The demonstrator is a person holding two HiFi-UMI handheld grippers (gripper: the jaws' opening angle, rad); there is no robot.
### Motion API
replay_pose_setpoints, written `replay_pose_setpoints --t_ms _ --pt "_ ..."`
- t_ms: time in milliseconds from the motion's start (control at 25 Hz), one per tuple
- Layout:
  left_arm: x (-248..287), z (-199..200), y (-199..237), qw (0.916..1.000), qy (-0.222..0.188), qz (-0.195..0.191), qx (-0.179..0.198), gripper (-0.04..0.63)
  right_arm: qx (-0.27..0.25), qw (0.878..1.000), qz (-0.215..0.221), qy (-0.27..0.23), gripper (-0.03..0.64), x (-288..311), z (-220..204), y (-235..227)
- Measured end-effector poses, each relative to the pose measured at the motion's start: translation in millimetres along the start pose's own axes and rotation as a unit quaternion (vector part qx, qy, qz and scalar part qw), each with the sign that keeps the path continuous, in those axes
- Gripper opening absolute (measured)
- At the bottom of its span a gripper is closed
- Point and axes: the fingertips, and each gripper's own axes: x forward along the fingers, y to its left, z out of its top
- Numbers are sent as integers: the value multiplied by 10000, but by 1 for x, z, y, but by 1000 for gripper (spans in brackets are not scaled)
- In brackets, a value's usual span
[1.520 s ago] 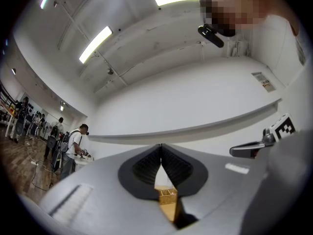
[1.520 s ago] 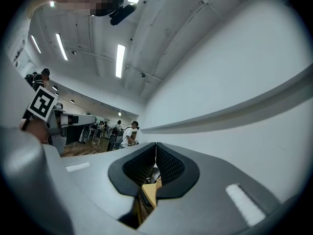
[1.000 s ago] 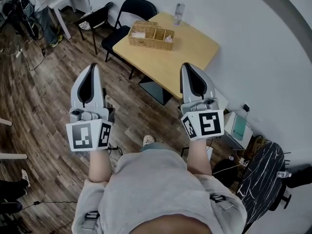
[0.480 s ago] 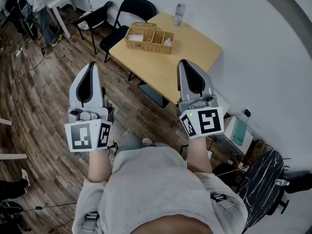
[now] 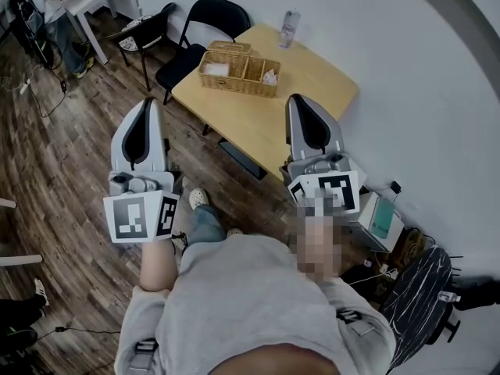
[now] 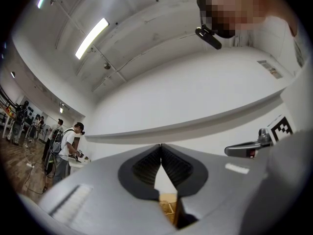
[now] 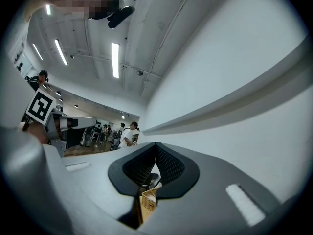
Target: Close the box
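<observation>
Left tool (image 5: 148, 106) and right tool (image 5: 300, 101), both pinched together, empty, face the wicker box (image 5: 238, 69) ahead on the bench (image 5: 316, 80), nearer the right.

Since the earlier frames the person stepped toward the table (image 5: 308, 84); shoe (image 5: 198, 199) and trouser leg (image 5: 205, 223) now forward beside the left gripper (image 5: 147, 104).

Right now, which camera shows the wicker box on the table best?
The head view: the whole wicker box sits on the table, compartments visible. Both gripper views catch only a sliver of it between the jaws.
</observation>
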Motion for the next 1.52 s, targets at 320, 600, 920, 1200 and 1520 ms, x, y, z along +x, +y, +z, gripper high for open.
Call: replay_pose_setpoints --t_ms 320,600,920,1200,1520 --pt "57 -19 45 9999 -7 -84 -67 58 -49 9999 -111 -7 5 70 -13 -5" --pt "106 -37 84 9997 -22 -204 -120 58 -62 9997 -236 10 5 127 -28 -7" --pt "153 -57 122 9988 9 -435 -213 58 -90 9987 -489 82 5 180 -40 -8" --pt "186 -74 151 9977 38 -619 -289 58 -140 9974 -688 148 5 217 -52 -7" --pt "209 -91 179 9958 53 -867 -305 58 -170 9958 -876 188 5 247 -64 -2"
